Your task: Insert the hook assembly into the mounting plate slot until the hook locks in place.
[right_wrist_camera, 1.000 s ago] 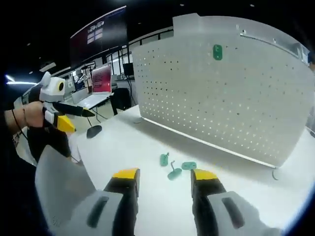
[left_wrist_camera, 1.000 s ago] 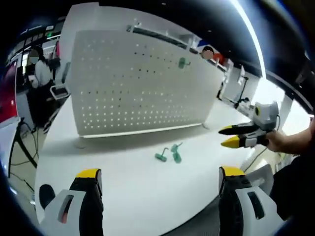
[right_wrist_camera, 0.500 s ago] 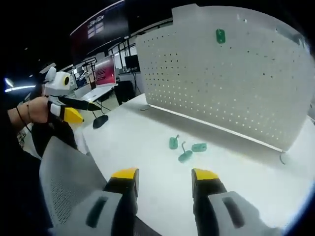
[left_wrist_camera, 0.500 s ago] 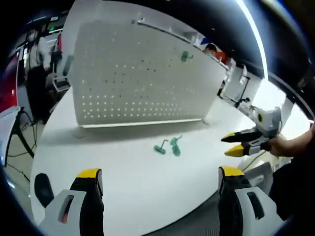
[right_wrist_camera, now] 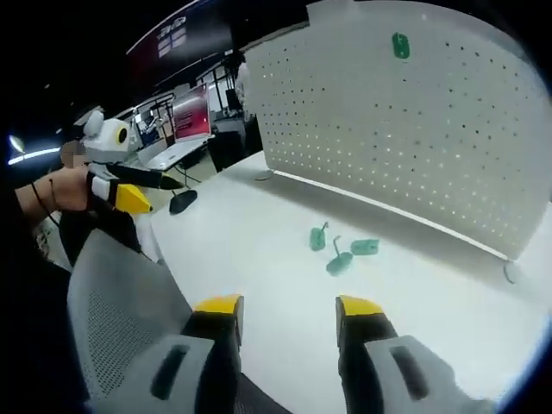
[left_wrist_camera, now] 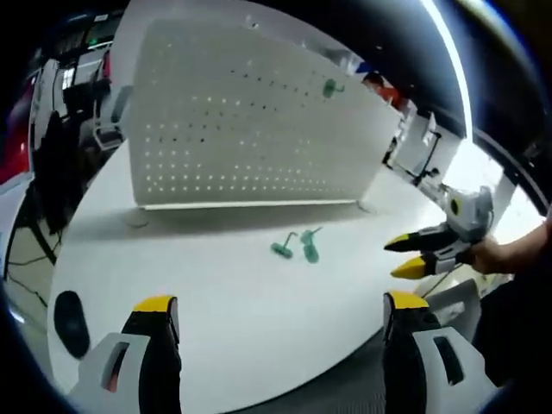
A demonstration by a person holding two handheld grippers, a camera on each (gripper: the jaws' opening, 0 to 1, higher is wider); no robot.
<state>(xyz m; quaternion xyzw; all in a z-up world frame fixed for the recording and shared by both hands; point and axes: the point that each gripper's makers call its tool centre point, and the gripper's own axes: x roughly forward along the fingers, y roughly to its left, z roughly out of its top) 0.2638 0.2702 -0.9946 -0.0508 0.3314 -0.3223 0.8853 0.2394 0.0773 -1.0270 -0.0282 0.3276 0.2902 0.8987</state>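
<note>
Left hand-held gripper [left_wrist_camera: 276, 319]: jaws spread wide apart, holding nothing, raised over the near edge of the desk; in the right gripper view it appears at the left [right_wrist_camera: 155, 191], held by a hand [right_wrist_camera: 67, 190].
Right hand-held gripper [right_wrist_camera: 289, 312]: jaws parted with a clear gap between them, holding nothing, above the near part of the desk; in the left gripper view it appears at the right [left_wrist_camera: 407, 256], held by a hand [left_wrist_camera: 500, 254], its yellow-tipped jaws parted there too.
Desk [left_wrist_camera: 216, 293]: white, round-edged, carrying the board and the green pieces.
Mounting plate [left_wrist_camera: 250, 121]: a white perforated board standing upright along the far side of the desk [right_wrist_camera: 414, 129].
Green piece on the board [left_wrist_camera: 329, 87]: fixed high on the perforated face, near its upper edge [right_wrist_camera: 400, 46].
Hook pieces [left_wrist_camera: 297, 248]: three small green parts lying loose on the desk in front of the board, close together; in the right gripper view [right_wrist_camera: 341, 249] they lie between the jaws and the board, well apart from both hand-held grippers.
Dark oval object [left_wrist_camera: 69, 321]: lies flat on the desk near its left edge.
Chair [right_wrist_camera: 129, 319]: grey mesh back, just beside the desk's near edge.
</note>
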